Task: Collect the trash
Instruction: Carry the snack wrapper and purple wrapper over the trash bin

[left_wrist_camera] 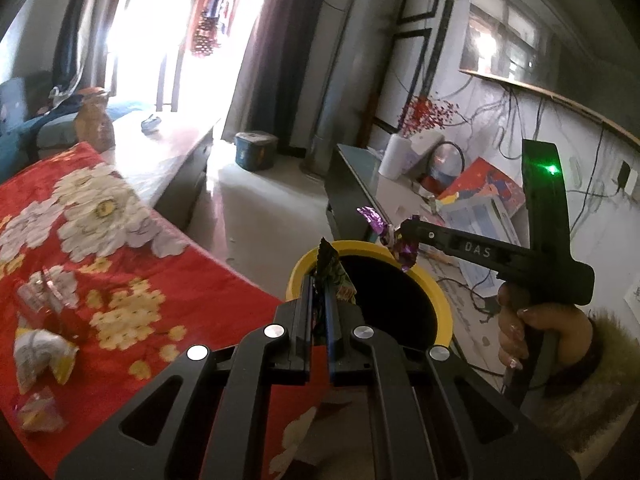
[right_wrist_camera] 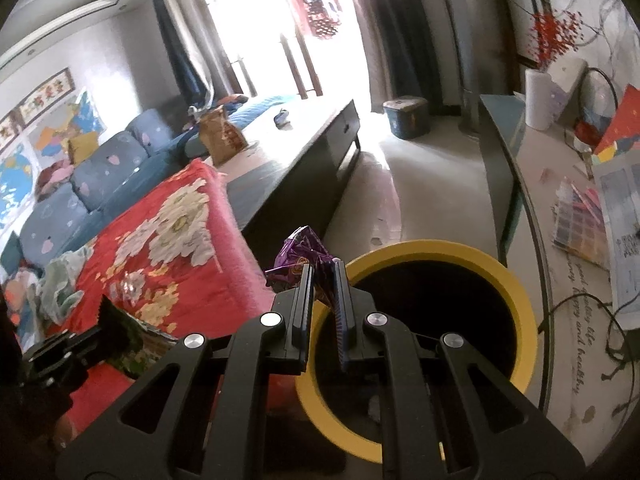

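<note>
Together, both grippers held wrappers at the yellow bin.

Clamped narrow, the left gripper [left_wrist_camera: 319, 280] pinched a dark green wrapper [left_wrist_camera: 334, 270] just at the near rim of the yellow bin [left_wrist_camera: 434, 286], while the right gripper [right_wrist_camera: 323, 276] squeezed a purple wrapper [right_wrist_camera: 298, 254] by the bin's rim. More wrappers [left_wrist_camera: 40, 350] lay well apart on the red floral blanket [left_wrist_camera: 208, 292] beside the bin.
</note>
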A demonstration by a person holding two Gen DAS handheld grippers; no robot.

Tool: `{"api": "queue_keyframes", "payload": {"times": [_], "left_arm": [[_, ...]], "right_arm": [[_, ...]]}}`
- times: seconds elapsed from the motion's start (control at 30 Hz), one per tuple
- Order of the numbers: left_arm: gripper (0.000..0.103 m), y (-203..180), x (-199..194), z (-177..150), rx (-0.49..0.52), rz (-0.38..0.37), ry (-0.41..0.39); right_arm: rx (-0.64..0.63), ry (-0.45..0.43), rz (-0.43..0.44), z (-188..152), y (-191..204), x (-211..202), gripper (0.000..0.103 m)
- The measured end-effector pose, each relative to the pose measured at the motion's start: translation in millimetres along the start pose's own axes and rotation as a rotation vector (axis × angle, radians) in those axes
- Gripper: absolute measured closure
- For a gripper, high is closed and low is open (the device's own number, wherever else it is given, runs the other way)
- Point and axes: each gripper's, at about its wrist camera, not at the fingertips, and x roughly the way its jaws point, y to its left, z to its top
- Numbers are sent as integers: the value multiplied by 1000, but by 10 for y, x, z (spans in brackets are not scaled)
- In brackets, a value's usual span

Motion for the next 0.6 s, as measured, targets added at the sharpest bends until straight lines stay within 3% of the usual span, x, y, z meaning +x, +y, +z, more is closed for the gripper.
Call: {"api": "queue_keyframes", "payload": {"times": [0.6], "left_arm": [[98, -377, 666, 16, 74, -89, 55]], "right_arm": [[128, -3, -109, 6, -567, 41, 96]]}}
